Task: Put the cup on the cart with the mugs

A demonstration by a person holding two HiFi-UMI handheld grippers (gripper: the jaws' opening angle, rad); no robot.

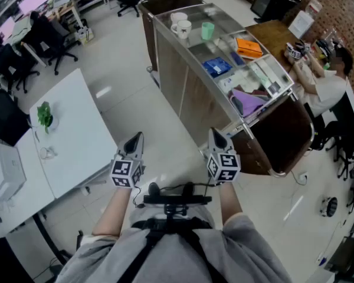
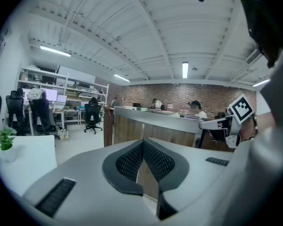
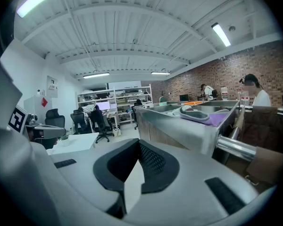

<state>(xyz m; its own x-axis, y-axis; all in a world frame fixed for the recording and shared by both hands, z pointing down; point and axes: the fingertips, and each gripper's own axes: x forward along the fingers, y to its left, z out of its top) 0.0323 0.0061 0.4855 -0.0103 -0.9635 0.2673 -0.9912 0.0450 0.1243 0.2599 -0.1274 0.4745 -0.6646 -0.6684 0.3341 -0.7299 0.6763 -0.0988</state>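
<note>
The left tool [image 1: 137, 138] is closed. In the left gripper view its black ribbed pads [image 2: 130, 162] meet at the tips with nothing between them. The right tool [image 1: 216, 133] is closed too, and its pads [image 3: 153, 159] come together at the tips and hold nothing. Both tools are held side by side in front of the person's body, tilted a little downward over the bare floor [image 1: 165, 140].

The steel cart [image 1: 180, 78] stands ahead of the right tool and to its right, running away from it at a slant. The green cup [image 1: 207, 30] stands upright on the cart's top at the far end, well away from both tools. Two white mugs [image 1: 180, 25] stand close to the cup, on the side nearer the left tool, without touching it.

Nearer the right tool, the cart's top holds an orange item [image 1: 248, 46], a blue item [image 1: 217, 67] and a purple item [image 1: 248, 103]. In the right gripper view the cart's metal handle [image 3: 235, 148] shows just to the right of that tool.

A white desk [image 1: 76, 131] lies to the left of the left tool, with a small green plant [image 1: 45, 116] on it. Beyond the cart, far to the right of the right tool, a person [image 1: 330, 84] sits at another desk [image 1: 277, 31].
</note>
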